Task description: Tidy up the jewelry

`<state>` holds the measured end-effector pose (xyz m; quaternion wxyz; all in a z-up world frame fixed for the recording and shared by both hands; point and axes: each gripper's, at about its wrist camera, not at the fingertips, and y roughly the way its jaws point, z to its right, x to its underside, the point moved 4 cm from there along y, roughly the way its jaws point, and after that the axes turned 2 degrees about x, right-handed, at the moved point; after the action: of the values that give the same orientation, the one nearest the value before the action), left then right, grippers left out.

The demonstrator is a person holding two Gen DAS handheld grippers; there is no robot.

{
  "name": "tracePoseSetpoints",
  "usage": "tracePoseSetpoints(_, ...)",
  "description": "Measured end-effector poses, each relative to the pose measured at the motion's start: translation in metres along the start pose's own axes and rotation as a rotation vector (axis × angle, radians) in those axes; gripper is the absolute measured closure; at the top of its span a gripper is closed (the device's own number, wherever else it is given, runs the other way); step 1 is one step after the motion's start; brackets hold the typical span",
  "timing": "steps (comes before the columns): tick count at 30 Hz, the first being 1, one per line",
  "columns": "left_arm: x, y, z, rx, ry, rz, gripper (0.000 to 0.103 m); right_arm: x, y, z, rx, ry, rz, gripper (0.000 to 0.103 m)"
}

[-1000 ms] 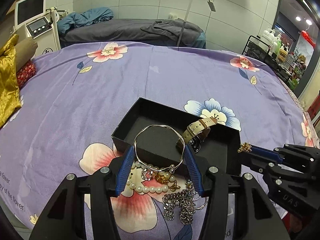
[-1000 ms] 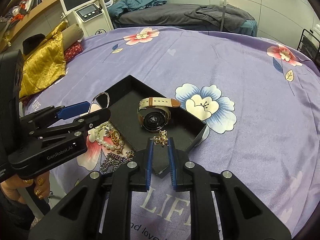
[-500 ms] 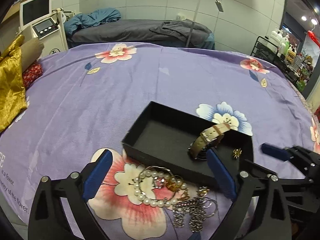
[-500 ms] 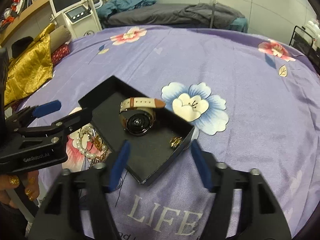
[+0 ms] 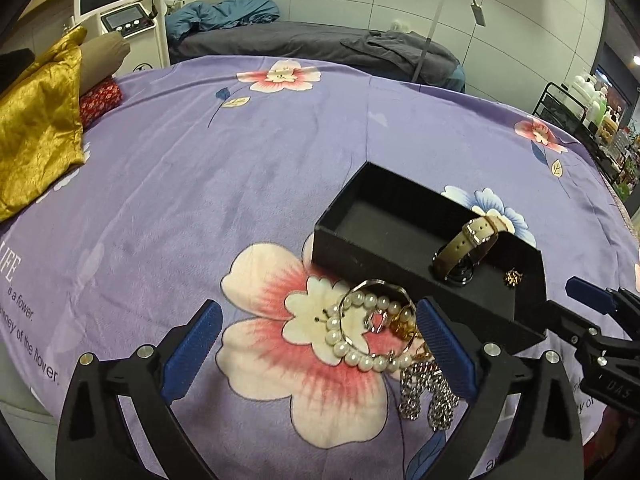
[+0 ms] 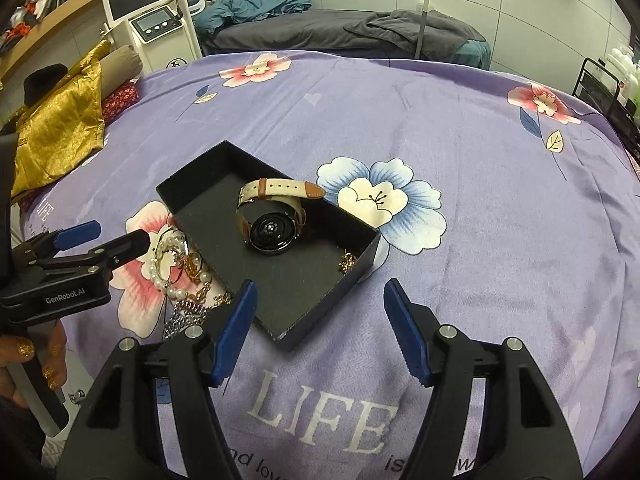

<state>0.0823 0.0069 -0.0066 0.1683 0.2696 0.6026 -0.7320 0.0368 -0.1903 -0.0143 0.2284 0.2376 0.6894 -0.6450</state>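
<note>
Since the earlier frame, both claws have let go: left claw (image 5: 316, 344) gapes empty over the bangle (image 5: 376, 312) beside the box (image 6: 224, 160); right claw (image 6: 320, 328) wide, earring (image 6: 347, 261) inside. I risk snagging the tangled pearls (image 5: 352, 344) lifting it.

Both grippers: black plastic frames, blue ribbed finger pads, silver screws at pivots. Left gripper (image 6: 104, 240) has white "GenRobot.AI" lettering; hand (image 6: 36, 364) on it wears gold glitter nail polish. Right gripper (image 6: 320, 332) unmarked.

Purple floral bedspread (image 6: 460, 128), black box (image 6: 200, 184), white pearls (image 5: 352, 354).
</note>
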Motion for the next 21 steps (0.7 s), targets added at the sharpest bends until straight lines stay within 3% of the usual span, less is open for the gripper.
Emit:
tracePoseSetpoints(12,0.03,0.001,0.002,0.028,0.028,-0.054,0.011,0.035,-0.015,-0.025,-0.087,-0.068,-0.046,0.039)
tracePoseSetpoints(16,0.031,0.005,0.008,0.055,0.047,-0.061,0.012,0.047,-0.007,-0.042,-0.121,-0.15,-0.084,0.046)
tracePoseSetpoints(21,0.025,0.019,0.019,0.061,0.085,-0.07,0.013,0.061,0.009,-0.059,-0.157,-0.212,-0.134,0.047)
